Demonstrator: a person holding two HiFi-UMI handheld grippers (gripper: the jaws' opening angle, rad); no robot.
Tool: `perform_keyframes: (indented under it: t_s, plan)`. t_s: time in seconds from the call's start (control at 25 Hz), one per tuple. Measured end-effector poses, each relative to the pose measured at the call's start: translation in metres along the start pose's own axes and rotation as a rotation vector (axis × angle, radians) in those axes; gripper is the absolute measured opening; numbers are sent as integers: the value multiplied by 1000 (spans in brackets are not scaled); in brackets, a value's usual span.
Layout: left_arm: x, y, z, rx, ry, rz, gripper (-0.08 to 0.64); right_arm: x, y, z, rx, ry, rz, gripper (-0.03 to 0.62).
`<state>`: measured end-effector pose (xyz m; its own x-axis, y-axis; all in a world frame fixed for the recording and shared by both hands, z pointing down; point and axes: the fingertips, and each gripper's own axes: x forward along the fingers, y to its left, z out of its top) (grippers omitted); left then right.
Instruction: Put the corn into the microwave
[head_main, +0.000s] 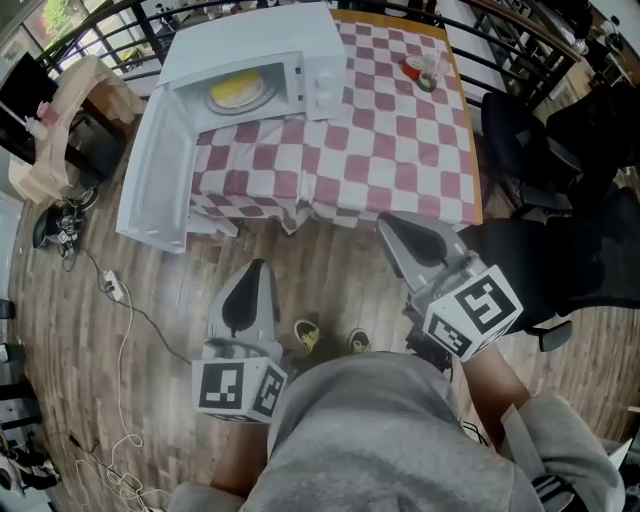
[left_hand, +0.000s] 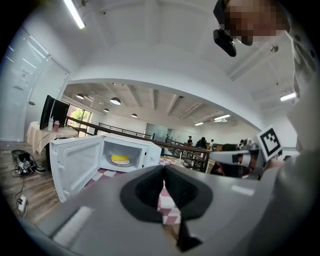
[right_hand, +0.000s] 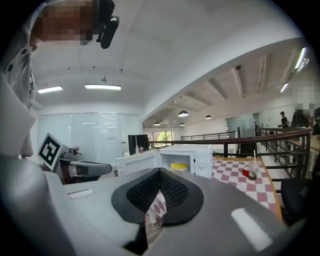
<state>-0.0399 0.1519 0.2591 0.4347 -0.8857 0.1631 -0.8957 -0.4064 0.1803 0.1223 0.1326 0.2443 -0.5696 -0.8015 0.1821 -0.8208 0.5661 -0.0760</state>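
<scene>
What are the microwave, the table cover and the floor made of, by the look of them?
Microwave: probably painted sheet metal, smooth white, flat panels with crisp edges; partly plastic perhaps.
Table cover: soft cloth, red-and-white checks; it hangs in folds over the edge.
Floor: wood or wood-look laminate, brown planks with visible grain.

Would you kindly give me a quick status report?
Left gripper, right gripper shut, empty. Corn already inside microwave, door open. Nothing blocking.
</scene>
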Motion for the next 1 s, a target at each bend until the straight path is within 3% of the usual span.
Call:
perform_keyframes:
  t_s: [0.48, 0.8, 1.0]
  plan:
    - [-10, -96, -16, 78, 12, -17, 12, -98, -38, -16, -2, -20, -37, 0]
    - [-9, -119, -24, 109, 26, 48, 12, -125, -53, -29, -21, -13, -46, 0]
    - [-14, -135, -27, 116, 29, 49, 12, -141, -56, -36, -23, -13, -50, 0]
